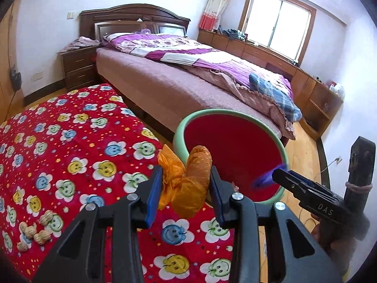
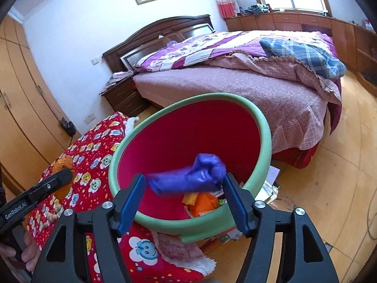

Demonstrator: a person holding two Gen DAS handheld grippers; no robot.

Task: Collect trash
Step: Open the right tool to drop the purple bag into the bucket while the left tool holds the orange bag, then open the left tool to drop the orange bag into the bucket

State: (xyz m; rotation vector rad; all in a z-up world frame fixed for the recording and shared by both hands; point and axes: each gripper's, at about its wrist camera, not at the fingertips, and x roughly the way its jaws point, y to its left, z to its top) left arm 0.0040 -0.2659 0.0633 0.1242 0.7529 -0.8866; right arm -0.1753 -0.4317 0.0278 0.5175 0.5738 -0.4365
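My left gripper is shut on a crumpled orange plastic bag, held above the red smiley-flower cloth beside the bin. The bin is red inside with a green rim and stands at the table's right edge. My right gripper holds a crumpled purple plastic bag between its fingers over the bin's mouth. Orange and yellow scraps lie at the bin's bottom. The right gripper also shows in the left wrist view, and the left gripper in the right wrist view.
Several peanuts lie on the red cloth at the left. A bed with purple bedding stands behind the bin. A dark nightstand is at the left. Papers lie on the wooden floor beside the bin.
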